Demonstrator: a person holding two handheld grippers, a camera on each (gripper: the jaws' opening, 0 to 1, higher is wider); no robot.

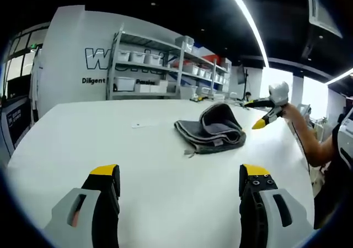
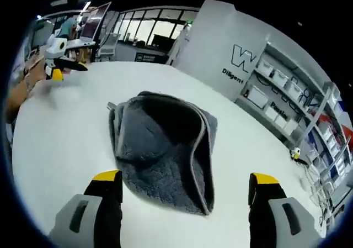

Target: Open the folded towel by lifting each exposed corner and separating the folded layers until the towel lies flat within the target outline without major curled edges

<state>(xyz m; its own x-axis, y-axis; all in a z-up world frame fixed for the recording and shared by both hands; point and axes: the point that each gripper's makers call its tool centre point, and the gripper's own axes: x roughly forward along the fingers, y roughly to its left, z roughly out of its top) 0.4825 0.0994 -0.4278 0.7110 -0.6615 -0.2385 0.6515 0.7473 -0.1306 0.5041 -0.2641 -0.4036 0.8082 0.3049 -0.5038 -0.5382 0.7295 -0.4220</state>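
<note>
Yellow-tipped jaws of my left claw (image 1: 180, 177) stood wide apart above white tabletop (image 1: 83, 137), holding nothing. Towel (image 1: 212, 128) lay well ahead of it, grey, folded, rumpled, near tabletop's middle. My right claw (image 1: 259, 124) showed just beside towel's far edge. Right gripper view: right claw (image 2: 186, 183) also spread open and empty, towel (image 2: 165, 148) lying between its jaws, just beyond tips. Left claw (image 2: 57, 74) showed far off. Shelves (image 1: 154, 66) stood behind tabletop.
</note>
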